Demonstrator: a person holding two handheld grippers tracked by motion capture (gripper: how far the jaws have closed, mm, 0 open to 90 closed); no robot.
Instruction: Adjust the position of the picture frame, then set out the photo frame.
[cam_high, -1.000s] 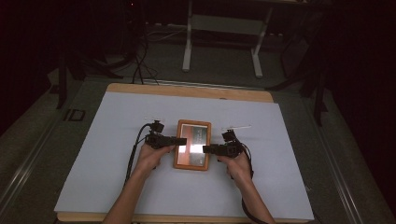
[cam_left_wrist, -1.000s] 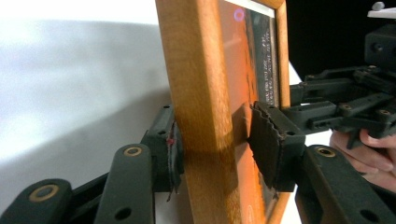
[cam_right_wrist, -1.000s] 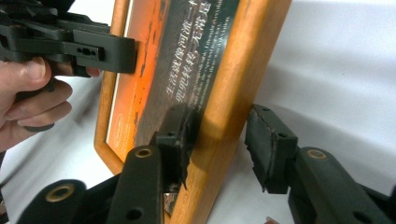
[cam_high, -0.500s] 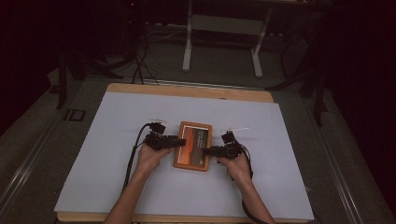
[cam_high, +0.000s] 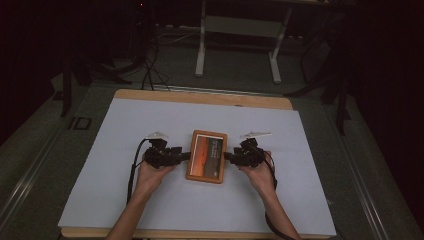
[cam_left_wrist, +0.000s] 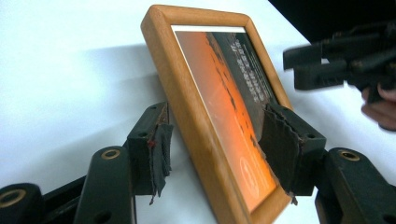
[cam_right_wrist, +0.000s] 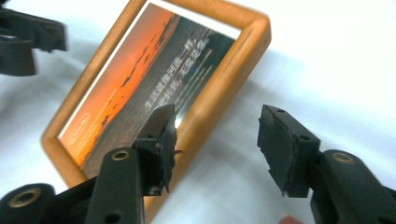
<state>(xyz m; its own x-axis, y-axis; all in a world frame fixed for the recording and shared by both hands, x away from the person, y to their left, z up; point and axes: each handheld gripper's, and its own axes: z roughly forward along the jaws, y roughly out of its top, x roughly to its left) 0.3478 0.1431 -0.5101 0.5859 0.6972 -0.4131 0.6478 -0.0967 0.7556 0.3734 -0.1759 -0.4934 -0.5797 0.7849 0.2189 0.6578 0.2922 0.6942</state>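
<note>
Where the white sheet (cam_high: 125, 165) covers the wooden table (cam_high: 200, 96), one wood-framed picture (cam_high: 206, 156) lies flat near the middle, face up, a little nearer the person's edge than the far one. Frame: light orange-brown wood with rounded corners. Print: orange sunset scene on one half, dark panel with pale lettering on the other, too small to read.

Left hand-held gripper (cam_high: 186, 155): held in the person's left hand (cam_high: 152, 172), pointing at the frame's left long side. In the left gripper view its jaws stand apart, one on each side of the frame's near edge (cam_left_wrist: 205, 140), with a gap showing between the left pad (cam_left_wrist: 161, 156) and the wood. Nothing gripped; these jaws opened further a moment ago and then held that width.

Right hand-held gripper (cam_high: 227, 157): held in the right hand (cam_high: 257, 172), pointing at the frame's right long side. In the right gripper view the jaws are spread, one pad (cam_right_wrist: 163, 135) over the frame's rim, the other (cam_right_wrist: 280, 144) over bare white sheet beside it. Nothing gripped; these jaws have just been opening.

Each gripper trails a black cable (cam_high: 134, 167) back along the forearm. Beyond the table, a pale metal stand (cam_high: 237, 42) on a dark floor.
</note>
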